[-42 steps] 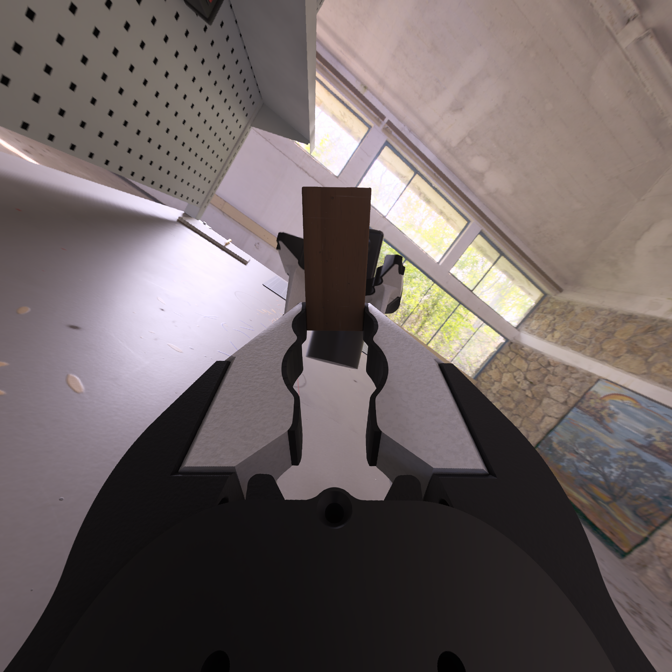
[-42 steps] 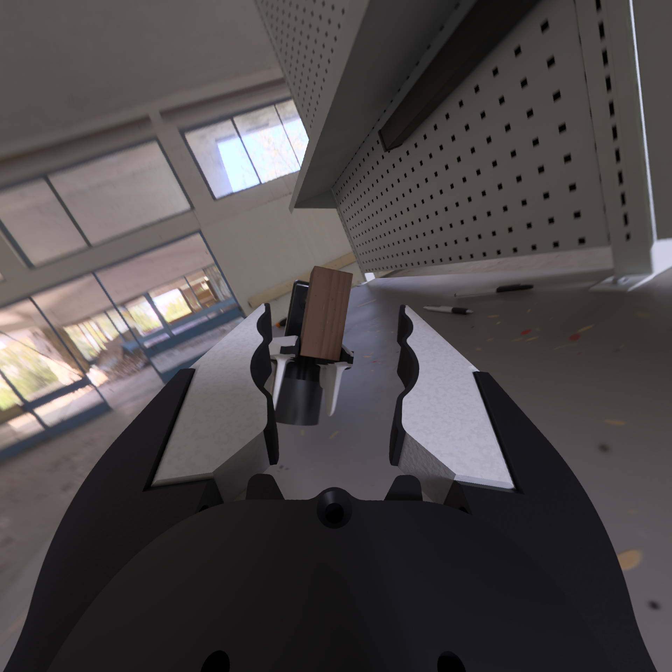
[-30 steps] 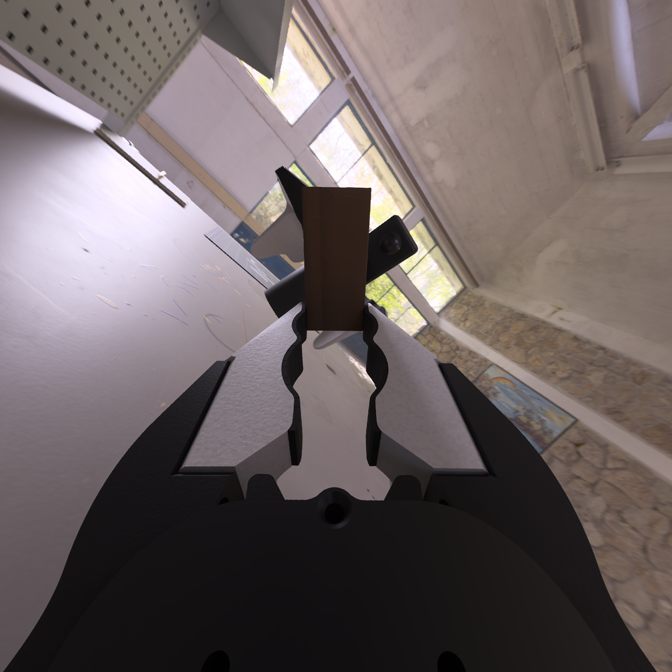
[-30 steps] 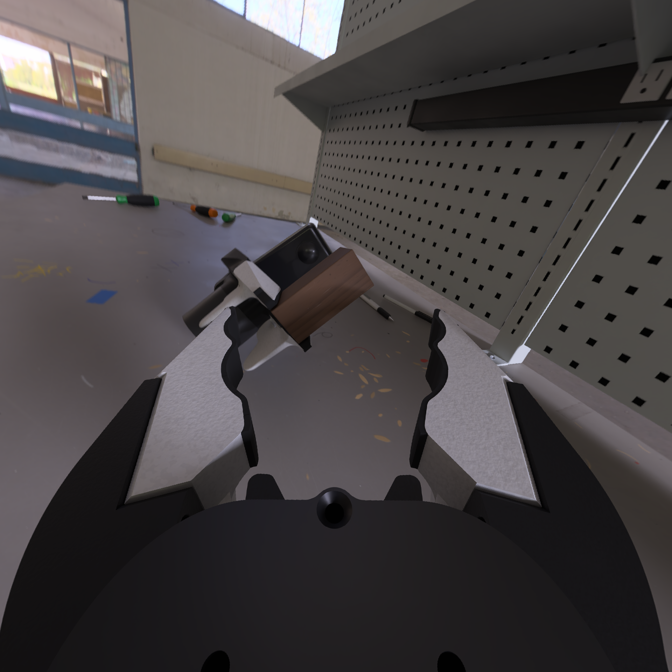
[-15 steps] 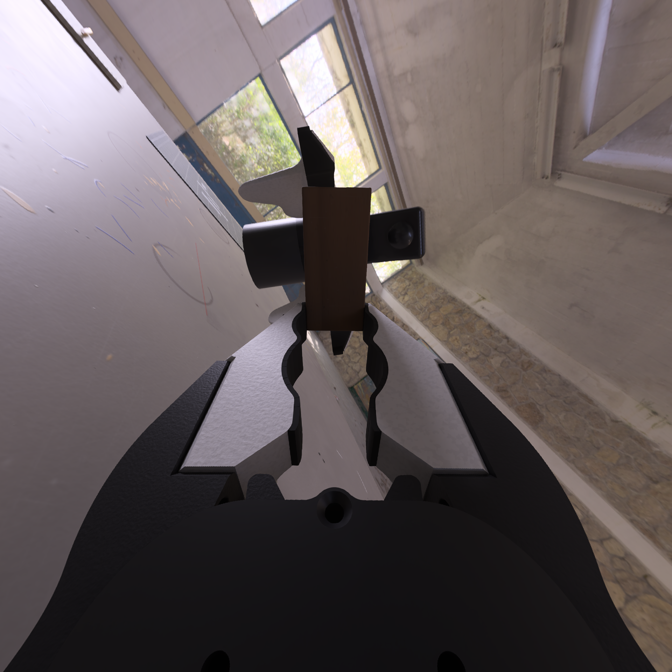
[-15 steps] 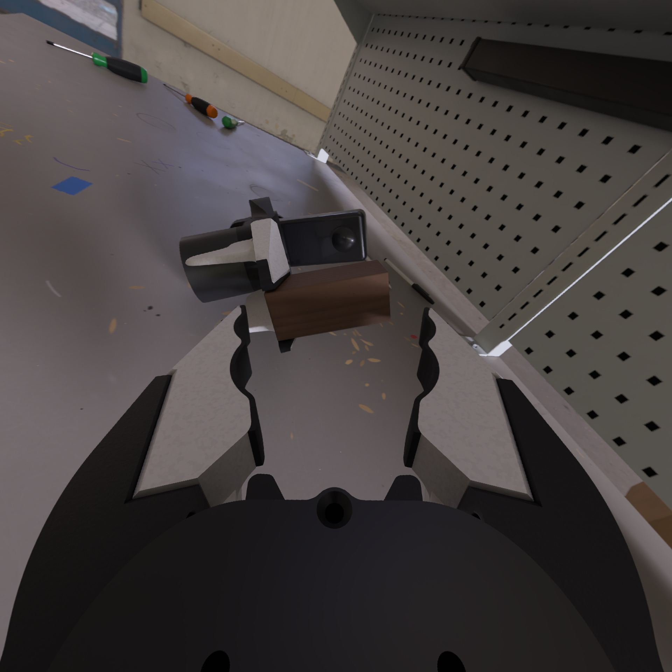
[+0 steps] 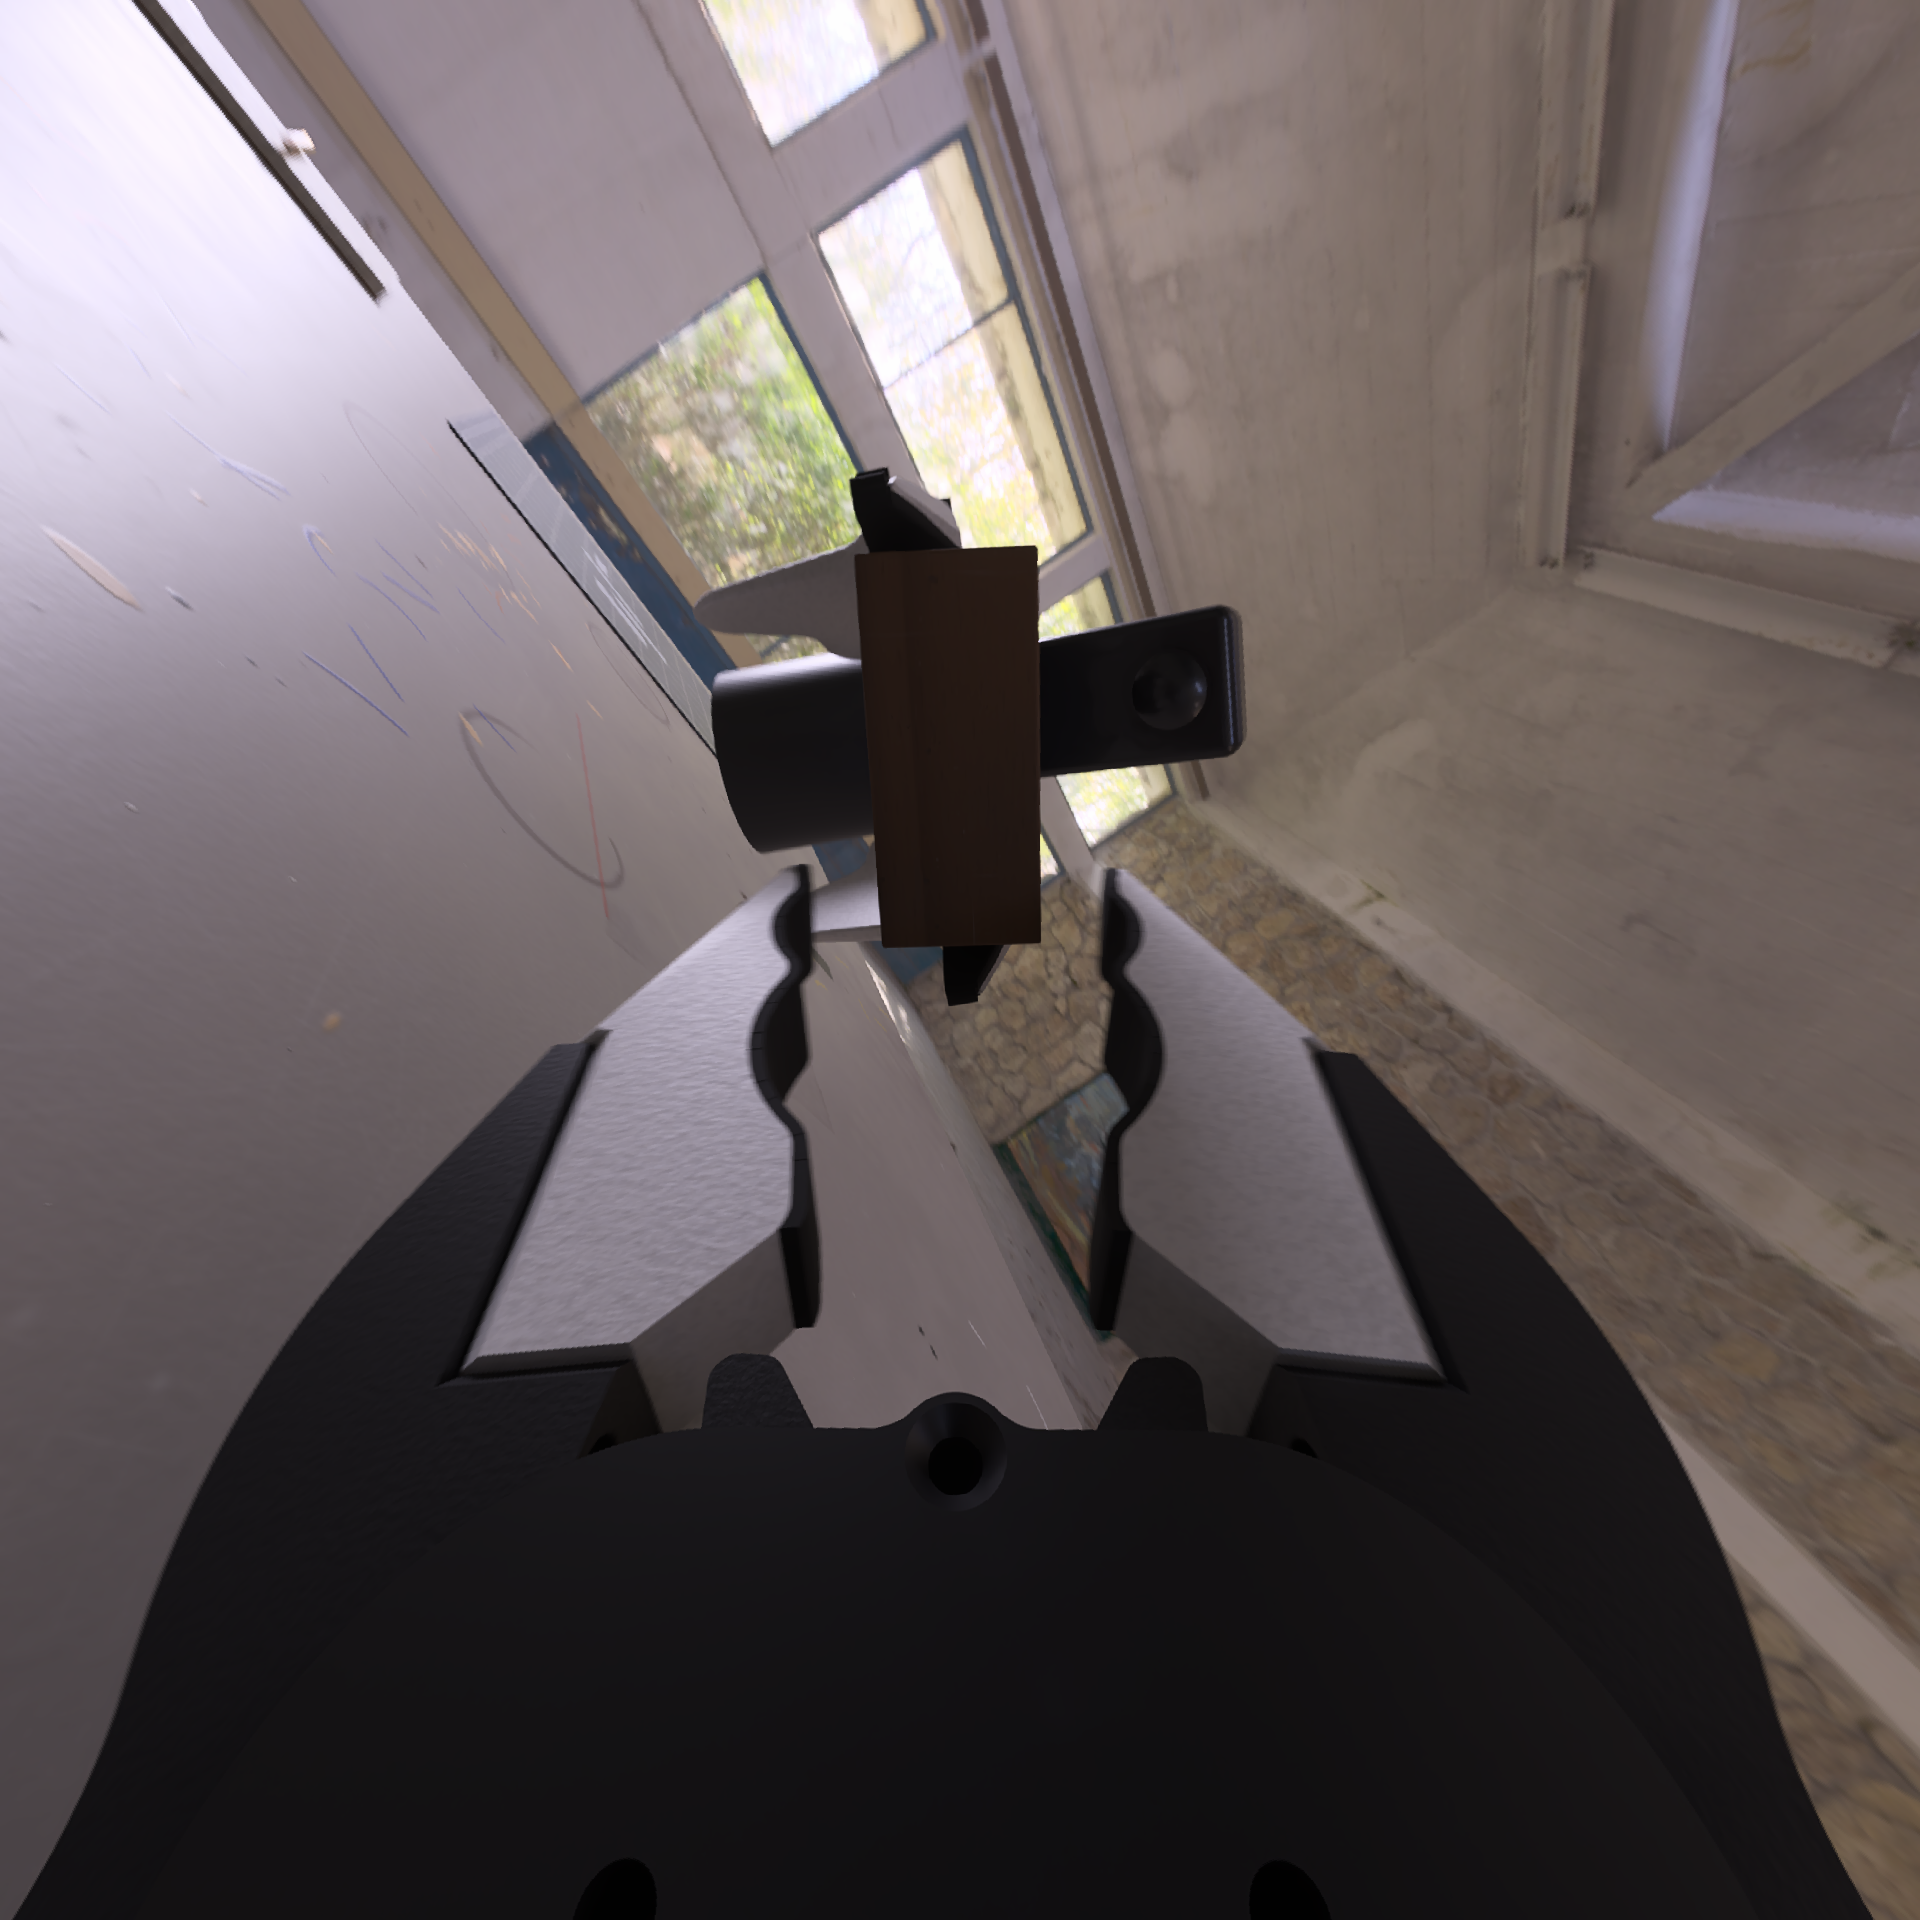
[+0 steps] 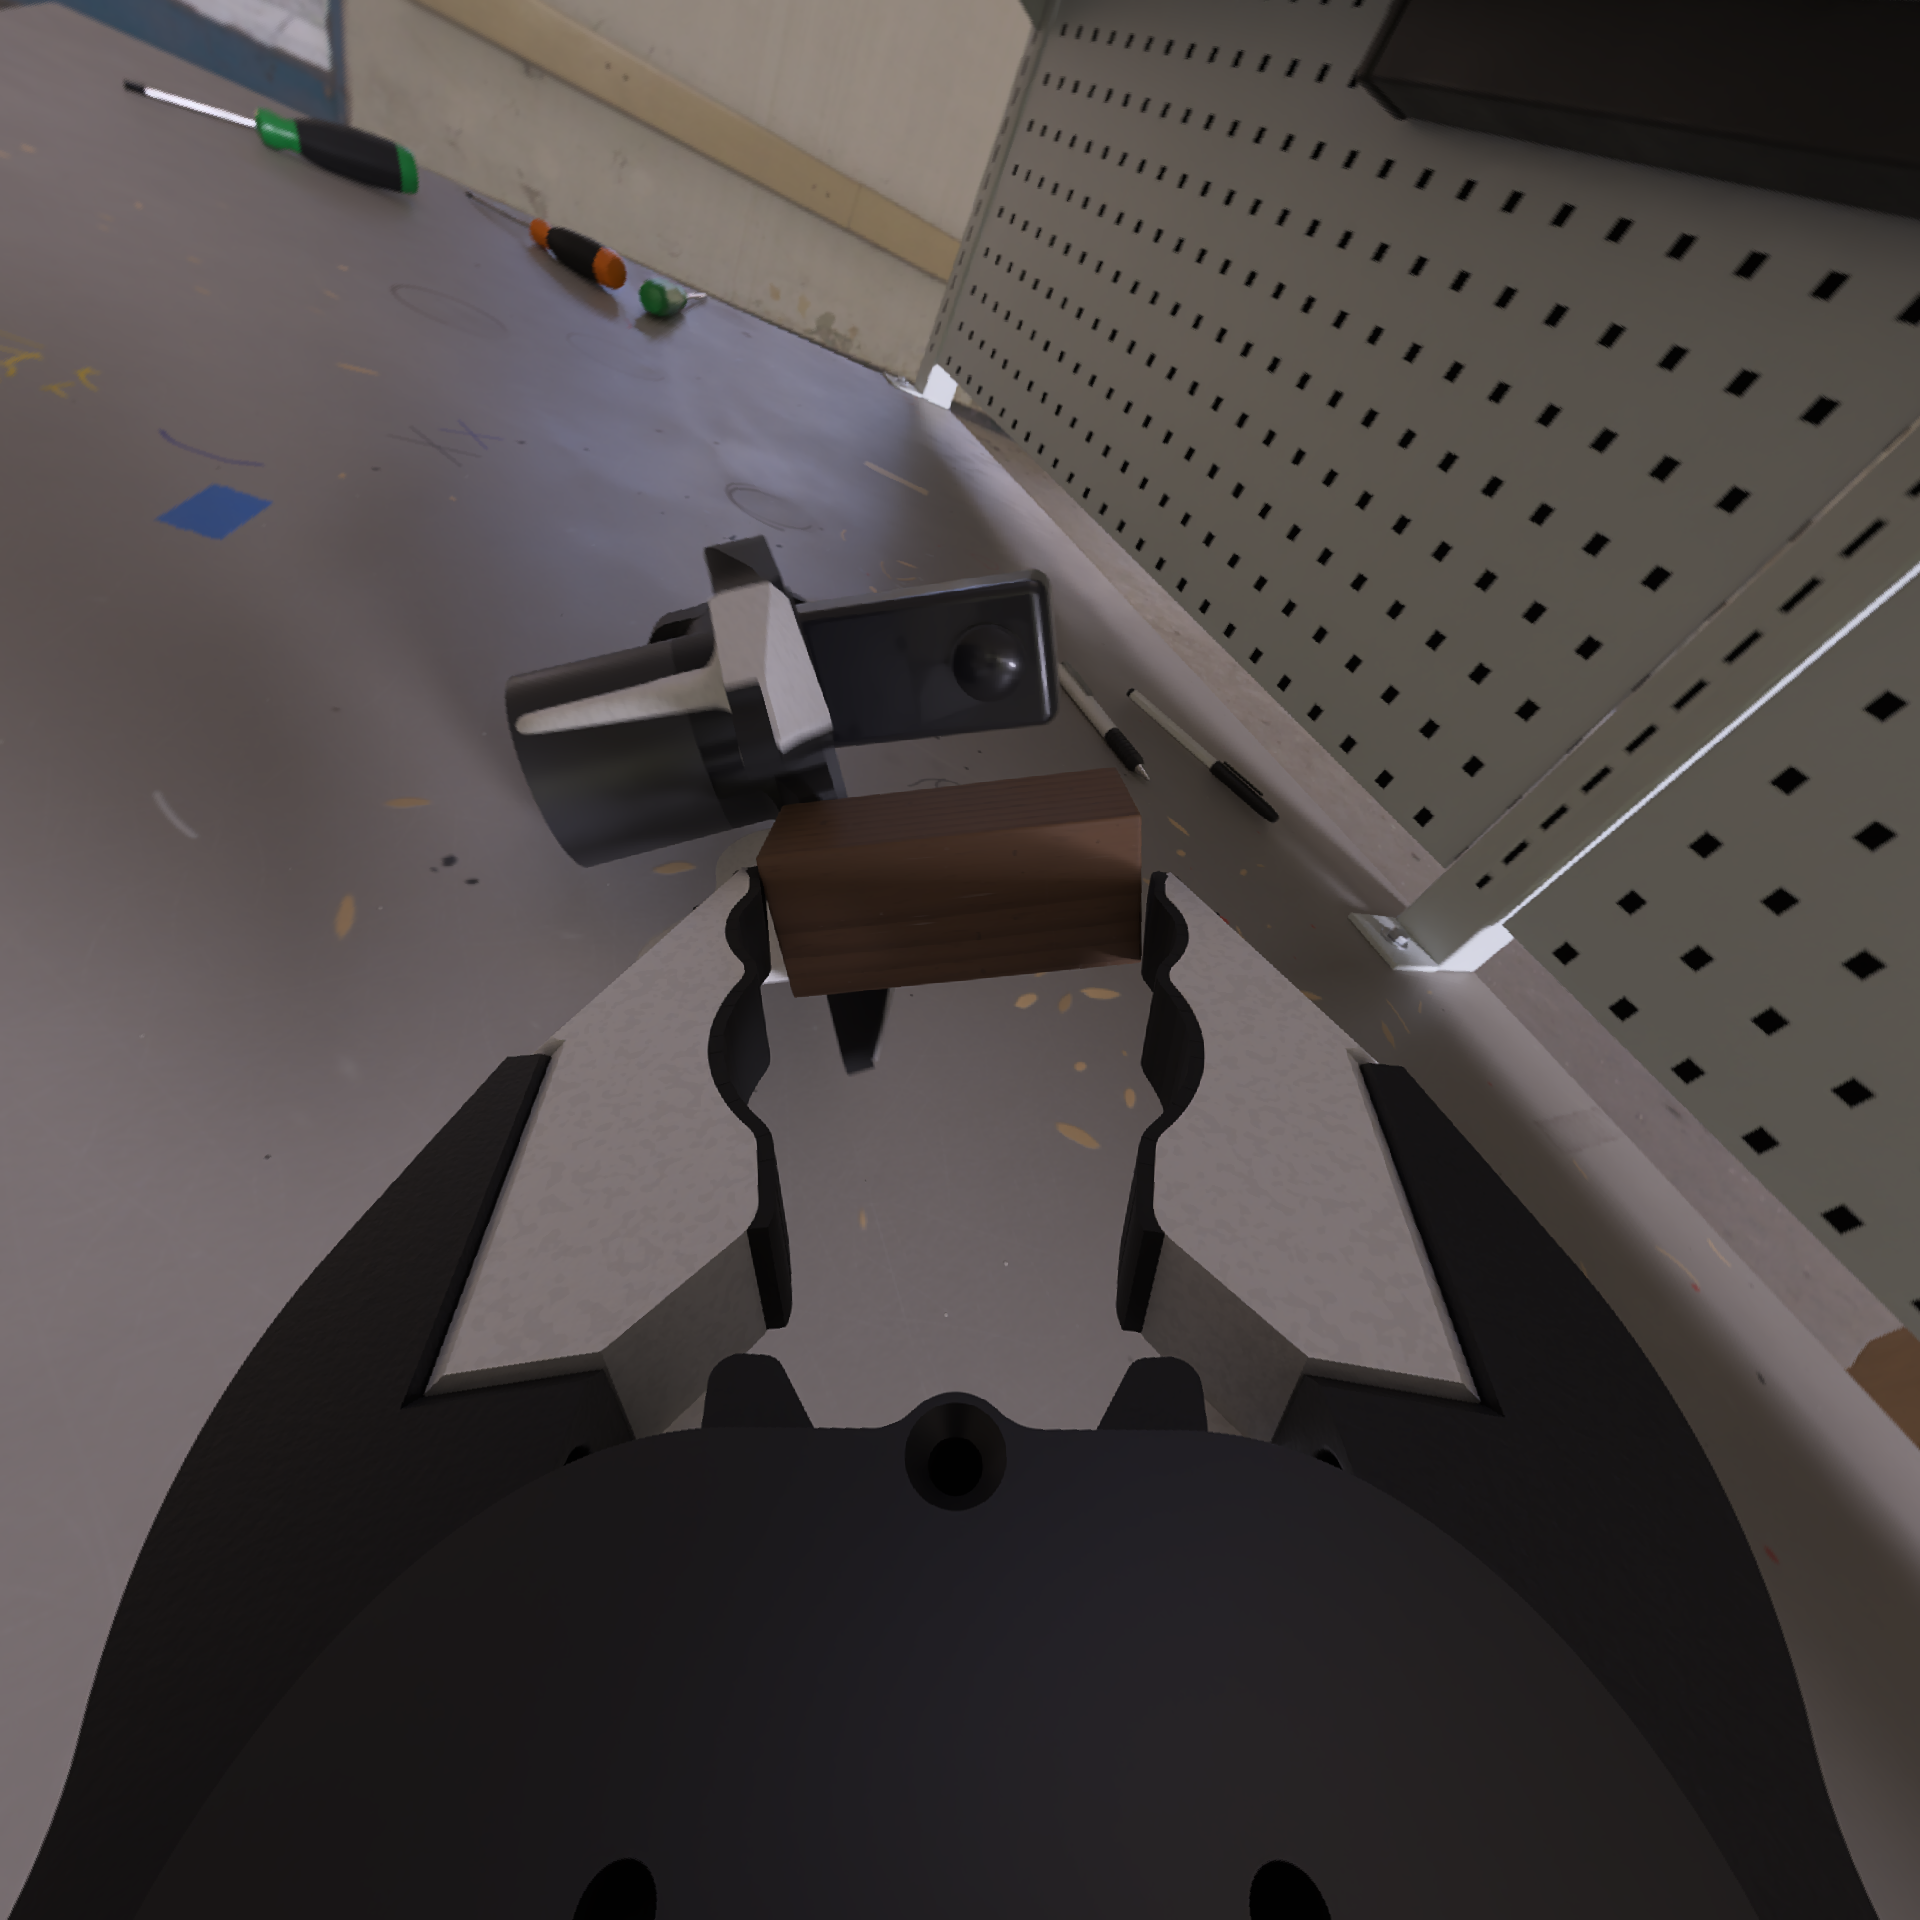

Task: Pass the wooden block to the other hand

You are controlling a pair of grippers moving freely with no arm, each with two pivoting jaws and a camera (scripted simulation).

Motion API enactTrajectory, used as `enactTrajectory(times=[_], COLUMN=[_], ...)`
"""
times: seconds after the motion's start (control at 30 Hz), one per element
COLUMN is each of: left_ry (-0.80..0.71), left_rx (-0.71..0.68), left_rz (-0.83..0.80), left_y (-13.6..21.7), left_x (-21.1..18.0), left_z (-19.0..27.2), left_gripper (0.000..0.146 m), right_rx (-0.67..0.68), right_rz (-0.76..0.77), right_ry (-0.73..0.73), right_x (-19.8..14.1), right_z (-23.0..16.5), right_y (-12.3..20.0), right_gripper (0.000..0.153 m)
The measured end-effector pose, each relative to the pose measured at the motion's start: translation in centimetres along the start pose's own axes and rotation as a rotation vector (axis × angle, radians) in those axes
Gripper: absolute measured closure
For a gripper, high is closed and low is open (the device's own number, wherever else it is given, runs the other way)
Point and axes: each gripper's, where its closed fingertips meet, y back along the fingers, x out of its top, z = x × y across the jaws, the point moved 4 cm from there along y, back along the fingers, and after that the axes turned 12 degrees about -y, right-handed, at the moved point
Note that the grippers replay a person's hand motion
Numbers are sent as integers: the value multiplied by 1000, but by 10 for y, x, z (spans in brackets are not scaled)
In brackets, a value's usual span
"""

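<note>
The left gripper [image 7: 951,894] has its jaws spread, clear of the wooden block [image 7: 954,743] ahead of its tips. The right gripper [image 8: 954,904] clamps the block [image 8: 951,883] by its ends between its fingertips, above the grey workbench [image 8: 312,644], with a pegboard [image 8: 1455,416] at right.

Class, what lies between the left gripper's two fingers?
The wooden block sits between the left gripper fingers, a bare gap either side, seen in the left wrist view.
</note>
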Motion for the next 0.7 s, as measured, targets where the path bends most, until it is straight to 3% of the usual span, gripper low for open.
enactTrajectory(times=[0.03,0.13,0.33,0.53,0.7], left_ry=[-12,-55,-233,-553,-823], left_rx=[12,41,157,419,573], left_rz=[20,72,132,146,-2], left_y=[1,3,10,21,15], left_x=[2,8,20,32,28], left_z=[0,0,3,4,5], left_gripper=[79,66,61,61,64], right_rx=[-7,-13,61,212,409], right_rz=[3,28,81,183,259], right_ry=[-15,-81,-347,-783,-1170], right_x=[0,2,5,7,5], right_z=[2,7,12,23,32], right_y=[1,3,6,10,16], right_gripper=[80,80,80,80,80])
